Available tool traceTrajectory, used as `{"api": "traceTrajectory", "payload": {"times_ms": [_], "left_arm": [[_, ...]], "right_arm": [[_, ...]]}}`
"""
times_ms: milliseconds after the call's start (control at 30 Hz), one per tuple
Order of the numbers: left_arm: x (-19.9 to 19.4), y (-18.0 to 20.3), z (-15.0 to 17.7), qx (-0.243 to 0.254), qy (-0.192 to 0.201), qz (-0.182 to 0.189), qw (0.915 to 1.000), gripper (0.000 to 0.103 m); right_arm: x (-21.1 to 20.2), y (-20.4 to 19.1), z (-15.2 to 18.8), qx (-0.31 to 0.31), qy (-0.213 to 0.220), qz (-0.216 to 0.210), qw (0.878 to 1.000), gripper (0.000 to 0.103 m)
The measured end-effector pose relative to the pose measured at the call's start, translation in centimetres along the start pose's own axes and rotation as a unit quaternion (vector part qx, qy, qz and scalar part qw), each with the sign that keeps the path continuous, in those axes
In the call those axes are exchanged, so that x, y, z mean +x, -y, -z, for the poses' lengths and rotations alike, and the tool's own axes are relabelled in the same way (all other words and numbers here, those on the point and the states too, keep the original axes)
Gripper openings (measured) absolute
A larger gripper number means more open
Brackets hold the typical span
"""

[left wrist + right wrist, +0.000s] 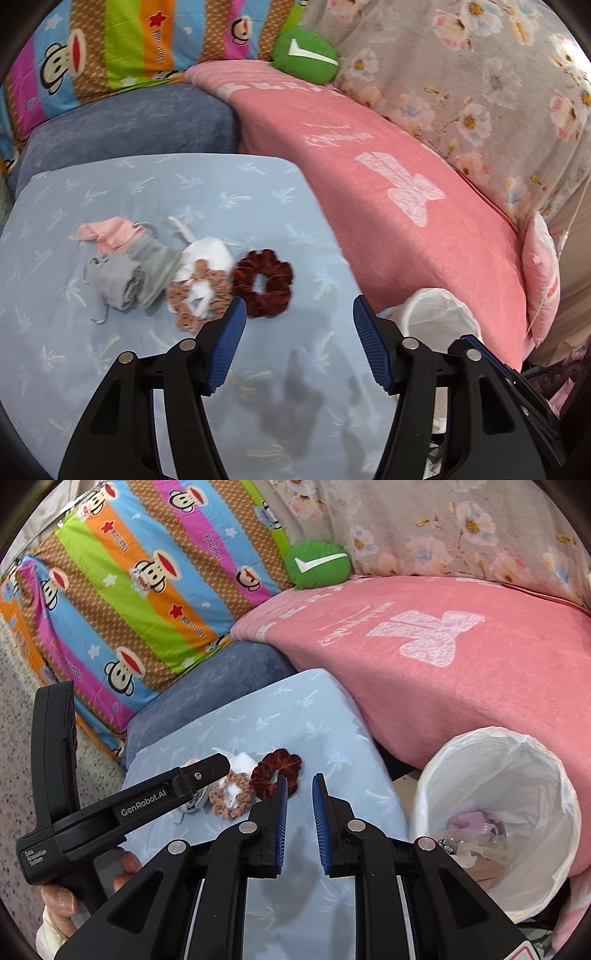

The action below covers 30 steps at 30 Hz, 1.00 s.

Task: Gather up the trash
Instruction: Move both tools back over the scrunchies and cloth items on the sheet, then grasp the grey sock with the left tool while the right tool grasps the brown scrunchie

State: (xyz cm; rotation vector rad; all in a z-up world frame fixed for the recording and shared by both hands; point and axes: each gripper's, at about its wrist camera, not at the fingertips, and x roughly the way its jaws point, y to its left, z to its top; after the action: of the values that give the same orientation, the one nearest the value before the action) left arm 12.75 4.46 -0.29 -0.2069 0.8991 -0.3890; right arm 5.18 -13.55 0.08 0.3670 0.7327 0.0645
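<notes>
A small pile of trash lies on a light blue palm-print cushion [207,184]. It holds a dark red scrunchie [263,283], a brown dotted scrunchie [181,301], a white tissue wad [210,253], a grey face mask [129,277] and a pink mask [109,232]. My left gripper [299,306] hovers just short of the red scrunchie, open and with nothing between its blue pads. My right gripper [300,781] is beside the red scrunchie [275,771], its pads a narrow gap apart and holding nothing. The left gripper [218,766] reaches over the pile from the left. A white-lined bin [498,771] stands to the right.
The bin holds a purple scrap and clear wrappers. A pink blanket [461,686] rises behind the bin, with a dark blue cushion [207,690], a striped monkey-print pillow [129,590] and a green plush [317,565] further back. A hand [62,893] holds the left gripper.
</notes>
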Motion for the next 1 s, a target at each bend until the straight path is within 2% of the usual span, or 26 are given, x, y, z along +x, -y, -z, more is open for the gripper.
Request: {"api": "traceTrajectory", "payload": {"times_ms": [133,300,400,567,833,1000], "left_arm": [[0.0,-3.2,-0.2,-0.027,0.003,-0.02,0.9994,0.069],[0.2,-7.1,-0.3,-0.057,0.001,-0.046,0.9973,0.074],[0.5,-9.8,-0.1,-0.076,-0.002,-0.073,0.9944,0.079],[0.9,-14.0,0.0,-0.107,-0.013,-0.1,0.9891,0.083],[1.6,-17.5,-0.6,-0.14,-0.02,-0.104,0.9845,0.083],[2.6,-18.0,-1.0,-0.146,-0.026,-0.085,0.9852,0.083]], "right_arm": [[2.0,-1.6,0.7,-0.012,-0.018,-0.004,1.0,0.02],[5.1,-4.0,1.4,-0.029,-0.045,-0.01,0.999,0.021],[6.9,-5.6,1.7,-0.039,-0.058,-0.014,0.997,0.029],[10.5,-7.8,2.4,-0.052,-0.085,-0.017,0.995,0.032],[15.3,-9.0,2.9,-0.047,-0.112,-0.01,0.993,0.033],[17.4,-8.8,2.8,-0.038,-0.121,-0.001,0.992,0.033]]}}
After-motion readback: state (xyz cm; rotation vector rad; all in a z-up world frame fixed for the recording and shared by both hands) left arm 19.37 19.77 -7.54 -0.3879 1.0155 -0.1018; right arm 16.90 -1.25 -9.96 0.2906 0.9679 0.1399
